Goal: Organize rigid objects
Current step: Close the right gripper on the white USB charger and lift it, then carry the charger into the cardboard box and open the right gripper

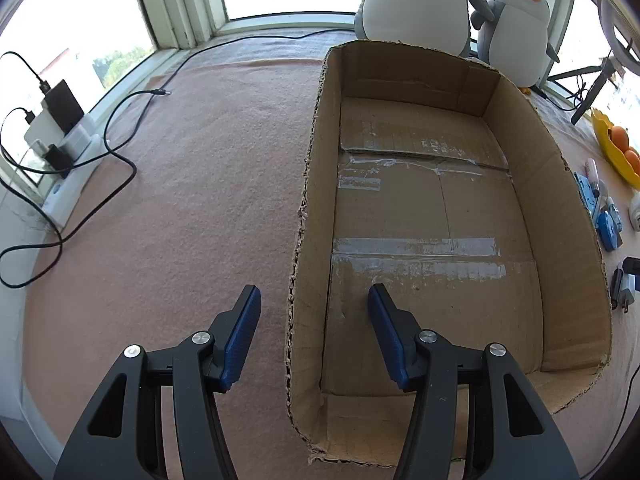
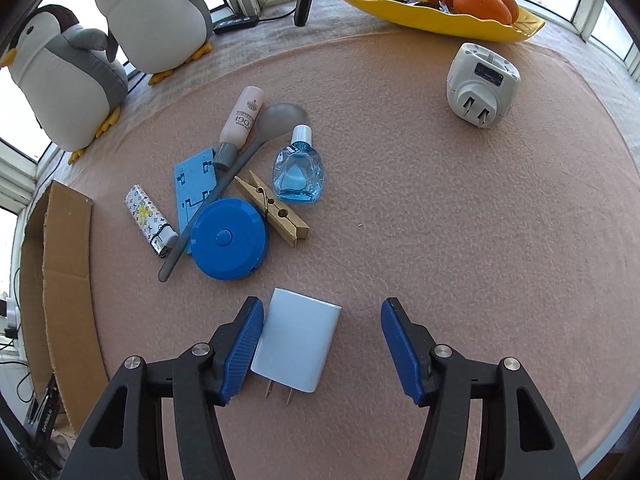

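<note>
Right gripper (image 2: pixel 321 301): we're hanging it nose-down over the charger (image 2: pixel 298 344), jaws about half open. One pad (image 2: pixel 244 344) is sitting right against the charger's side and the other is well clear, so nothing's gripped yet.
Left gripper (image 1: pixel 314 288): we're parking it over the near end of the box (image 1: pixel 560 208), jaws apart and straddling one wall with nothing pinched.
Charger: it's lying flat on the mat (image 2: pixel 440 240) between the right jaws, prongs pointing back at us, just this side of the pile.
Pile: tape measure (image 2: pixel 229 238), clothespin (image 2: pixel 272 208), lighter (image 2: pixel 150 222) and a little bottle (image 2: pixel 298 172) are all bunched up beyond it; the adapter (image 2: pixel 482 82) is sitting off on its own.
Box: we're seeing it empty inside, well off to the side of the charger.
How it'll handle: we're guessing light, hard plastic that won't give at all. The shell is looking smooth and glossy, so it's probably a bit slippery.
Where to grab: we're thinking across the two long flat sides, around the middle of the body. Stay off the prongs and the rounded corners, or it could squirt out.
Watch out: with one pad already touching, closing could shove the charger sideways before the far pad lands, so centring first is looking smart.
</note>
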### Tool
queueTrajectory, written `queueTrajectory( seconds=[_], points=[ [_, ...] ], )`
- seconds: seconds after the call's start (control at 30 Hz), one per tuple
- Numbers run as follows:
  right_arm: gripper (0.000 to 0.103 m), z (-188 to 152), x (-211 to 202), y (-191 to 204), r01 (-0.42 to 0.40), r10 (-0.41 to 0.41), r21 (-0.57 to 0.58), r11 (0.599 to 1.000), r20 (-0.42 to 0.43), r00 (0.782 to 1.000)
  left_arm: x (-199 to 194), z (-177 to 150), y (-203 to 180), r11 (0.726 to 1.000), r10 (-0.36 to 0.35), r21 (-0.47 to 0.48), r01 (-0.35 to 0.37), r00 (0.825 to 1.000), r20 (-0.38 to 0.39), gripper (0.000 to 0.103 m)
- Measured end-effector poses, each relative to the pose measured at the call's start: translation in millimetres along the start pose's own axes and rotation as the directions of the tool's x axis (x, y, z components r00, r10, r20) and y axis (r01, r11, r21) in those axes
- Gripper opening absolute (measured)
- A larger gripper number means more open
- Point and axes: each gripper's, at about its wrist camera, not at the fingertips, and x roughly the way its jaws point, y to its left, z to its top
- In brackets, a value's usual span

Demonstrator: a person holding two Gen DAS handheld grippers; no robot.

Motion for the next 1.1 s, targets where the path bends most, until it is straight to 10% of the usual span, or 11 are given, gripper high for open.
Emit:
queueTrajectory(
  seconds=[0.37, 1.1],
  points=[
    [0.032, -16.4, 1.7, 5.5, 0.047, -0.05, -0.155, 0.987, -0.013, 0.999, 2.3, -0.1, 7.1, 0.999, -0.039, -0.033, 0.038, 0.999, -0.016, 0.055],
    [0.032, -38.2, -81.7, 78.9, -0.118, 0.168, -0.301, 0.946, 0.145, 0.975, 0.8, -1.6, 6.2, 0.997, -0.077, -0.024, 0.076, 0.996, -0.049, 0.049]
  ],
)
